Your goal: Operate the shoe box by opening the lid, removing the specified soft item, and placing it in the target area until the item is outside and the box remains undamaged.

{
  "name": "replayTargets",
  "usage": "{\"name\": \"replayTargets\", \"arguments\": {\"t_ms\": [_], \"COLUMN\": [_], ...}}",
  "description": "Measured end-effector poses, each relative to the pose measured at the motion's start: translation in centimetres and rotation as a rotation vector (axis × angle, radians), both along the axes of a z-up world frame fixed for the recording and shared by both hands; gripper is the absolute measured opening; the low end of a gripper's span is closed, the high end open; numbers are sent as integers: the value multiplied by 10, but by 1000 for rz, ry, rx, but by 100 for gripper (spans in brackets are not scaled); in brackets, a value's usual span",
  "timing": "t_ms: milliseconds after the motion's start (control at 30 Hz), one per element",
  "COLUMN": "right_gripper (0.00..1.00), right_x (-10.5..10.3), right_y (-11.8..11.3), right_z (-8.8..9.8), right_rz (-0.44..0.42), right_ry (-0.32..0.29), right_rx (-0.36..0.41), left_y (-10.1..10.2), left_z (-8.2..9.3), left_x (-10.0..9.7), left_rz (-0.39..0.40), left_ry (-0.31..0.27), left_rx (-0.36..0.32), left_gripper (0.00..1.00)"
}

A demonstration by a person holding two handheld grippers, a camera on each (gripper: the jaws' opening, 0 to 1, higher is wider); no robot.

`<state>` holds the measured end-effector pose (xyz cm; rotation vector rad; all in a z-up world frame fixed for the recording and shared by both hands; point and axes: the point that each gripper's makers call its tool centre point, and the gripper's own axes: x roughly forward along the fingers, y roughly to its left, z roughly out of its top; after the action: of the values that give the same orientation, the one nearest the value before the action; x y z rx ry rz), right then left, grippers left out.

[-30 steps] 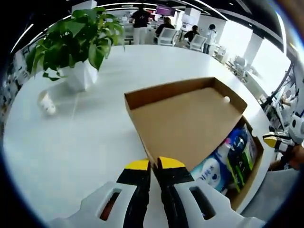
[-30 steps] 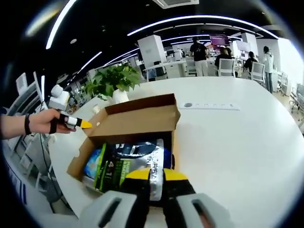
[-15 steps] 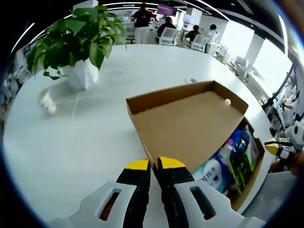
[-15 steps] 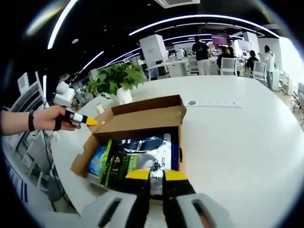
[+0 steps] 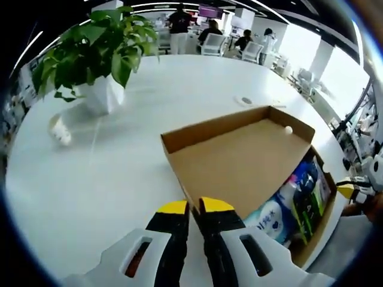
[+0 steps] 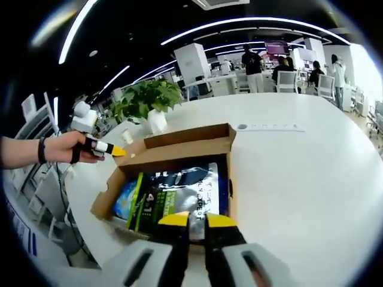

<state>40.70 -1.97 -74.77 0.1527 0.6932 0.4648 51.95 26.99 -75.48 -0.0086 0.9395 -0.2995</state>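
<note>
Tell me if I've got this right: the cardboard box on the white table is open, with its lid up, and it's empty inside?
Not quite. The cardboard box is open with its lid up, but it holds soft packages, as the right gripper view shows.

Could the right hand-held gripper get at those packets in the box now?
Probably yes: the lid is swung open, the packets lie uncovered just ahead of the right hand-held gripper.
</note>
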Motion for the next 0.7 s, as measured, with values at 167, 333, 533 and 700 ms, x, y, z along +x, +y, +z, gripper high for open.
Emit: {"name": "replayTargets", "arguments": {"t_ms": [167, 333, 533, 700], "right_gripper": [4, 4, 4, 4], "right_x": [2, 3, 3, 0], "right_y": [0, 0, 0, 2], "right_z": [1, -1, -1, -4], "right_rz": [-3, -1, -9, -3], "right_ry": [-5, 3, 2, 10], "right_rx": [4, 0, 6, 3], "left_y": [1, 2, 3, 2], "left_z": [-2, -4, -4, -3], "left_x": [0, 2, 4, 4], "left_rz": [7, 8, 15, 20], "left_ry": [2, 3, -2, -10], "left_rx": [-10, -16, -28, -42], "left_gripper": [5, 6, 6, 7]}}
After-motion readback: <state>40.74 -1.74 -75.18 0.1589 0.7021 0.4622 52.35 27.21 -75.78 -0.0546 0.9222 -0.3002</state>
